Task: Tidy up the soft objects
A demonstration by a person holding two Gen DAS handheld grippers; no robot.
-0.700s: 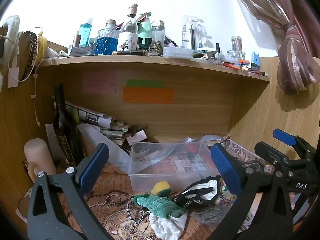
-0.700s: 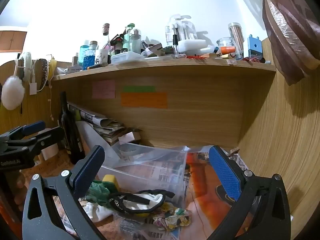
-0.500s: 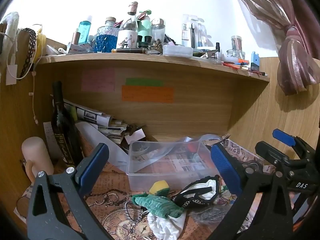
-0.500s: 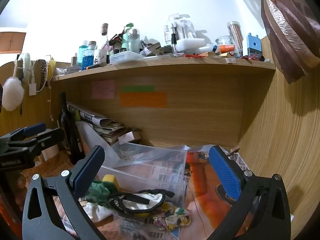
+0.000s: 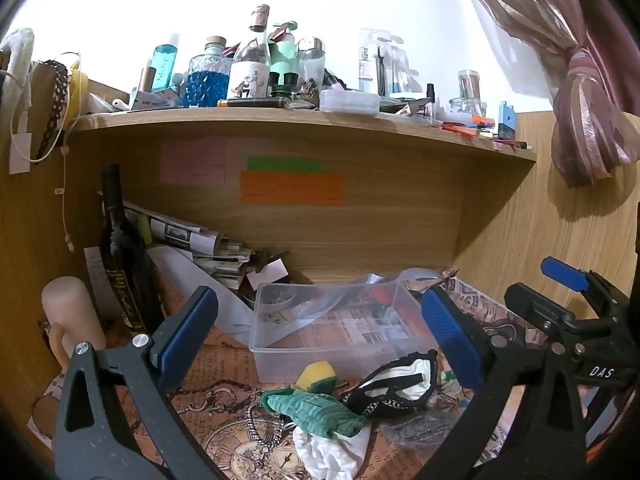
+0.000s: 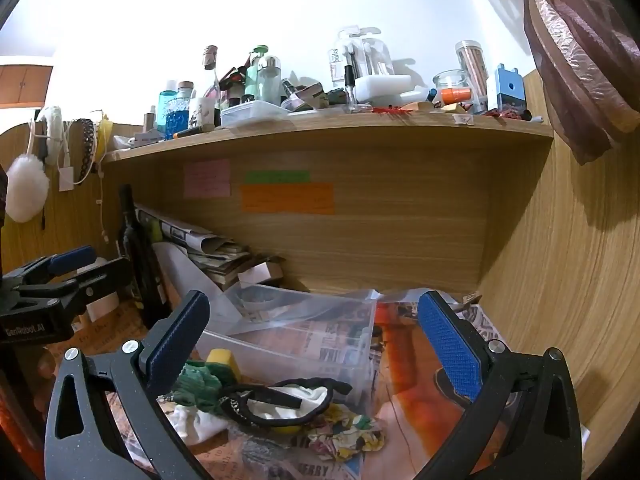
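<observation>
Both grippers are hovering over the desk nook, jaws wide apart, nothing held. The left gripper [image 5: 316, 328] is facing the pile head on; the right gripper [image 6: 314, 330] is looking in from the pile's right side.

The soft objects are lying in a heap just in front of the clear plastic bin [image 5: 328, 320]: a green knitted cloth [image 5: 316, 408] draped over a white cloth [image 5: 332, 446], a yellow sponge [image 5: 318, 374] touching the bin's front wall, a black-trimmed white garment [image 5: 394, 388], and a crumpled patterned fabric [image 6: 348, 432] beside it.

Risks, as I judge them:
- The pieces are overlapping, so a pinch on one is likely dragging its neighbour along.
- A metal chain [image 5: 260, 428] is running under the green cloth and may be snagging on a lift.
- The bin looks light; a loose plastic sheet [image 5: 320, 300] is lying across its mouth and may be blocking drops.
- The dark bottle [image 5: 120, 256] is standing upright near the left gripper; a wide swing could be tipping it.
</observation>
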